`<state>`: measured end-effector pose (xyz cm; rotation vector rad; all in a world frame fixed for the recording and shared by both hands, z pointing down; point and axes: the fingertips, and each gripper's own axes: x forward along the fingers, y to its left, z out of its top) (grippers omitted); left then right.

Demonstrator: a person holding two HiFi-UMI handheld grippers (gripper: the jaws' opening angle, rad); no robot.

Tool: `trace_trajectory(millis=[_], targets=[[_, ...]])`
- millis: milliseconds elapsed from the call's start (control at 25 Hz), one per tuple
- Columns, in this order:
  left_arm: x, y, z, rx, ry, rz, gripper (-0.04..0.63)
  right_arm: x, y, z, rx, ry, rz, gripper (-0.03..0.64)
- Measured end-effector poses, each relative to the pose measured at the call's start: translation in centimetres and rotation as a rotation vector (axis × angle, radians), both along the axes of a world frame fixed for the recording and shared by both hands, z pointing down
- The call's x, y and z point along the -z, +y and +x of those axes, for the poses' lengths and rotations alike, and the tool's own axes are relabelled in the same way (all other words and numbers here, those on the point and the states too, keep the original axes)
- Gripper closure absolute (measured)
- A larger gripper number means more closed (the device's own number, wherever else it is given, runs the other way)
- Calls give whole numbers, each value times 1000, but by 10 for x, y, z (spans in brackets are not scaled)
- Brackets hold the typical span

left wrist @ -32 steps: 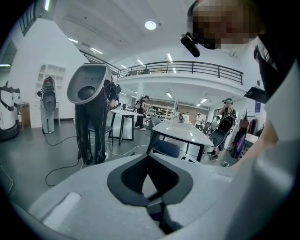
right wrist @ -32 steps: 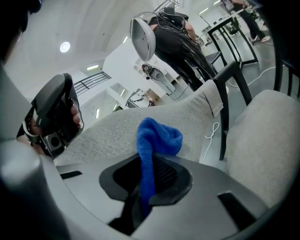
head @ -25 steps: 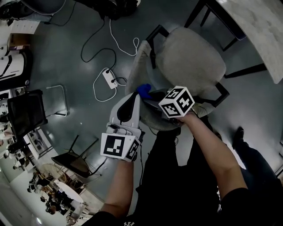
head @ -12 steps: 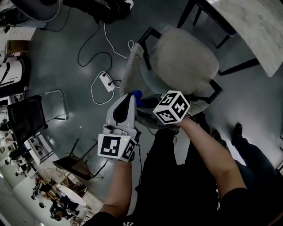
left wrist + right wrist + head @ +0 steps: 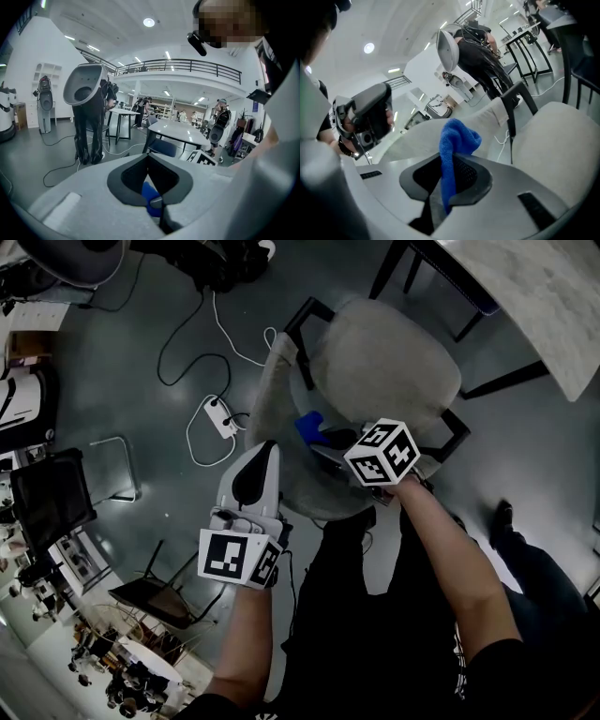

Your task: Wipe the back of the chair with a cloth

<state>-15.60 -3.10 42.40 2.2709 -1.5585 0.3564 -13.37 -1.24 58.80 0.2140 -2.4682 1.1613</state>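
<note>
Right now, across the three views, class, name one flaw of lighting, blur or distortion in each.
Head view: dim, the floor dark, edges bowed. Left gripper view: fisheye curves the railing; the ceiling lamp glares. Right gripper view: tilted, ceiling washed out, cloth fairly sharp.

The grey floor (image 5: 122, 381) carries the chair (image 5: 384, 362), a white power strip (image 5: 220, 415) and loose cables (image 5: 221, 322).

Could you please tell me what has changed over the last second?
The right gripper, shut on the cloth, drew it slightly toward the person, then pushed it back out over the chair back. The left gripper stayed shut and empty beside the back.
</note>
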Motion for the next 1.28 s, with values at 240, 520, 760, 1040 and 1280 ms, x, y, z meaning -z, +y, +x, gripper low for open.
trace_trajectory(millis=[240,520,760,1040,1280], targets=[[-13,2,1,-25,-12,-5,588,-73,1,1,15,119,-45,557],[-20,-3,0,-25,-19,2,588,-116,14,-11,74,172,-103,557],[-17,-1,5,-26,-22,-10,588,-92,31,-17,152,129,-149,557],[-3,3,17,-29,-22,-23,588,-41,48,-17,166,63,-169,557],[9,5,24,-33,-26,-30,588,2,59,-17,187,17,-170,557]])
